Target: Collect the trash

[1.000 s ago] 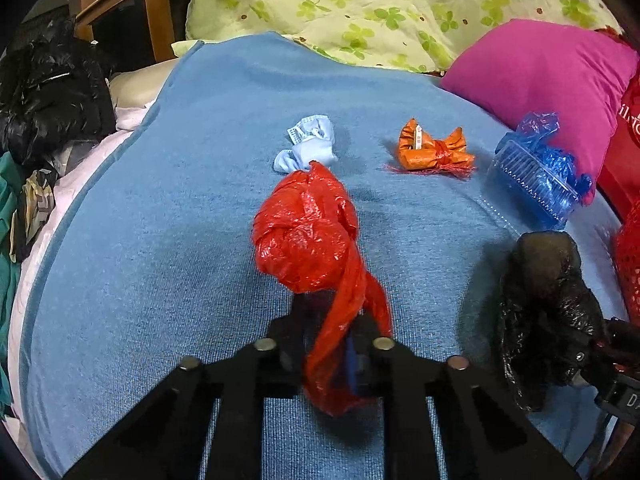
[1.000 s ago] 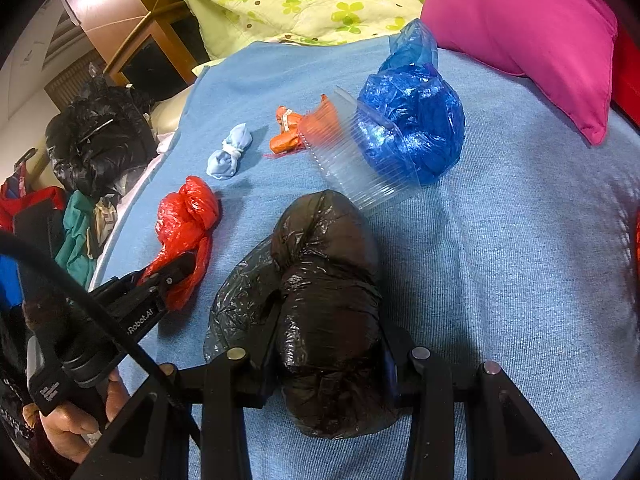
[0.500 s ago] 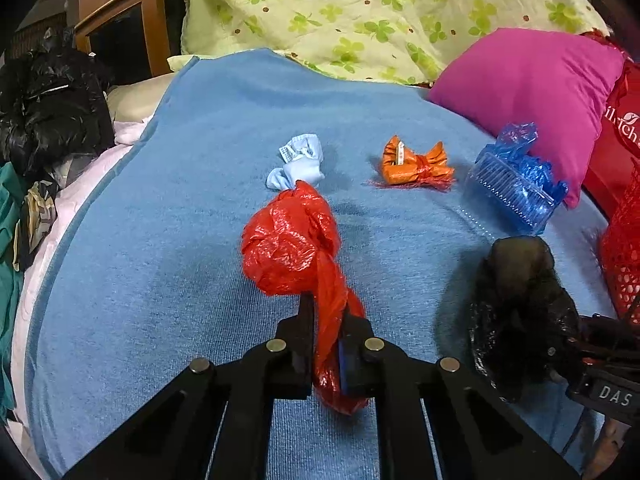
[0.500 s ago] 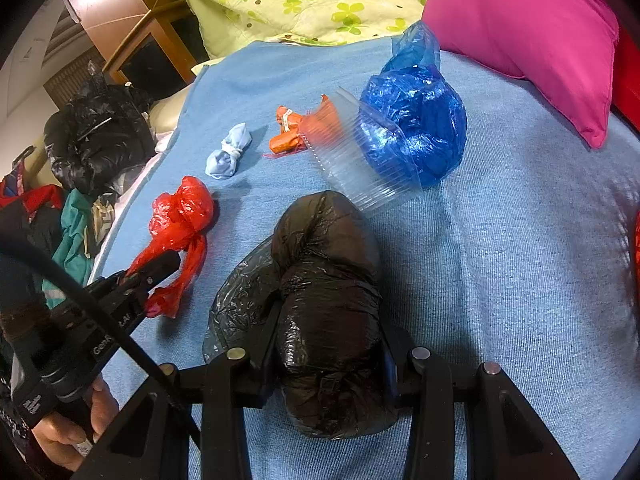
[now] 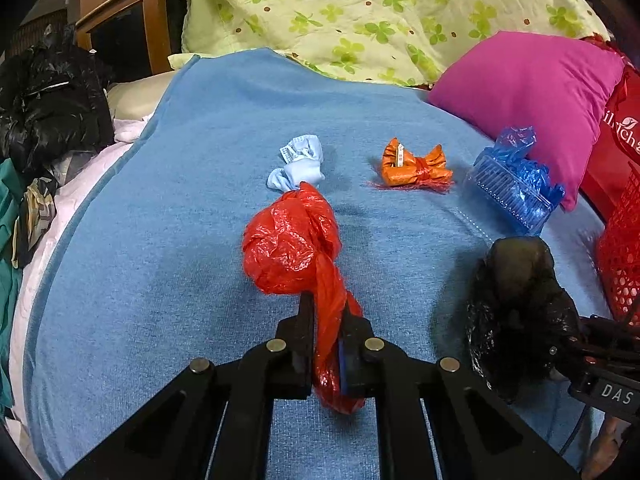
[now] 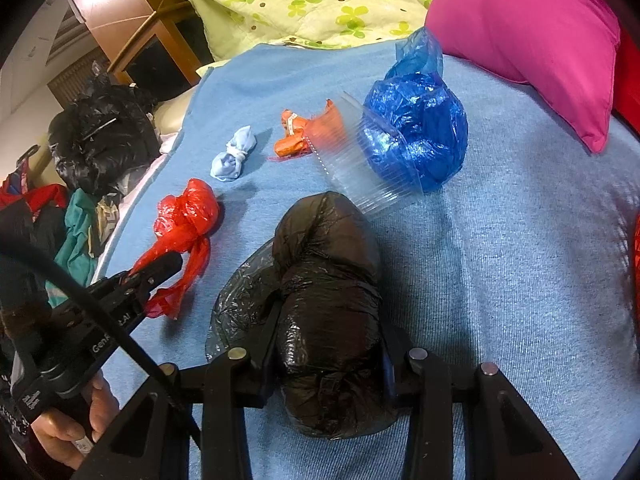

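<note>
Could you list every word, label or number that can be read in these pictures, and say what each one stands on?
"DAS": white letters on the right gripper body, cut off at the frame edge.
"Gen" and "AI": on the side of the left gripper; the letters between are hidden by a cable.
"ilich": partial white lettering on the red bag, cut off.
White tags on the orange wrapper and pale blue bundle: too small to read.

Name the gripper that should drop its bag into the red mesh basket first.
Right. The right gripper, shut on the knotted black plastic bag, is beside the red mesh basket; the left gripper holds the red plastic bag farther away.
</note>
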Available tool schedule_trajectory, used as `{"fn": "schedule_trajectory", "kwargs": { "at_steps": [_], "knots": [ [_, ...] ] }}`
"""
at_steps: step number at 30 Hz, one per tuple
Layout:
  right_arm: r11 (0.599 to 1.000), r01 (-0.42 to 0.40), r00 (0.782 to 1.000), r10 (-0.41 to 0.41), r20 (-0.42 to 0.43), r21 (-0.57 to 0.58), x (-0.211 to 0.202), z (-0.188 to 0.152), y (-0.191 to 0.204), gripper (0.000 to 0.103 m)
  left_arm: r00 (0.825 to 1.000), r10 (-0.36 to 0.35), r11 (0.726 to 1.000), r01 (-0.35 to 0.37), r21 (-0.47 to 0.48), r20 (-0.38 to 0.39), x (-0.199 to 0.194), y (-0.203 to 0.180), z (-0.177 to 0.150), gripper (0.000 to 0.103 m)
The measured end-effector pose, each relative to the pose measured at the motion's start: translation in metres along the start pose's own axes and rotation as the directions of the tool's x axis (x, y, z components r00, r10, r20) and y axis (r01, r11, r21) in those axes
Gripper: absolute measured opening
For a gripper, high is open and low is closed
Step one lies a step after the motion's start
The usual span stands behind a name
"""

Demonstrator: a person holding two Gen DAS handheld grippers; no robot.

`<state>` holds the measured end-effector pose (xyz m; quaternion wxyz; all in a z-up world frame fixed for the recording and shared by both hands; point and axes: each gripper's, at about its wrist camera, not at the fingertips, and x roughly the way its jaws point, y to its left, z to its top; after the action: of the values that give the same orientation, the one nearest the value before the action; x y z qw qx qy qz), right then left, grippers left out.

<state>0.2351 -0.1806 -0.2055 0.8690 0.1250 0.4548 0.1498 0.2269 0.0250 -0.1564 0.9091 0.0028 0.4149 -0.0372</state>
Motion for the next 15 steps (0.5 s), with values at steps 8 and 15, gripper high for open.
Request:
{"fn": "schedule_trajectory", "kwargs": {
  "at_steps": [8, 15],
  "knots": [
    [0.998, -0.051, 0.998, 0.053, 0.045, -0.041, -0.020, 0.000, 0.008, 0.041, 1.000, -0.001, 1.000, 0.001, -0.013, 0.007, -0.002, 0.001, 0.000, 0.010],
    [0.996, -0.065, 0.993, 0.071, 0.095, -0.064, -0.041, 0.000, 0.010, 0.041, 1.000, -0.007, 1.000, 0.008, -0.018, 0.027, -0.008, 0.000, -0.002, 0.010]
  ]
}}
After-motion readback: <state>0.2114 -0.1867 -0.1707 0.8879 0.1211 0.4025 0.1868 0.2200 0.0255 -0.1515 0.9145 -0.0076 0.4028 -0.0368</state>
